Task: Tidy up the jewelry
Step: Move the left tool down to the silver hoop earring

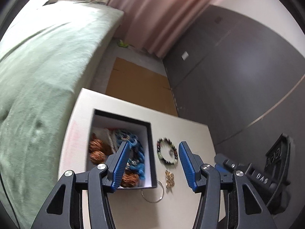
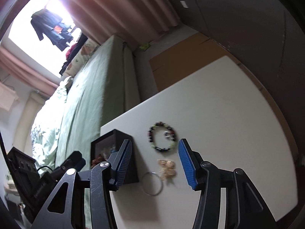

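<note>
A black open box (image 1: 150,133) with white lining sits on a white table (image 1: 190,129) and holds blue beads, brown carved beads and other jewelry. Right of the box lie a beaded bracelet (image 1: 167,153), a gold chain piece (image 1: 169,179) and a silver ring (image 1: 152,192). My left gripper (image 1: 152,148) is open and empty above the box's right wall. In the right wrist view the same bracelet (image 2: 163,137), gold piece (image 2: 167,168), ring (image 2: 152,184) and box (image 2: 131,171) show. My right gripper (image 2: 154,147) is open and empty above the bracelet.
A bed with a green cover (image 1: 38,72) runs along the table's left side. A brown cardboard sheet (image 1: 139,84) lies on the floor beyond the table. A grey wardrobe (image 1: 238,66) stands at the right. Pink curtains (image 1: 152,13) hang behind.
</note>
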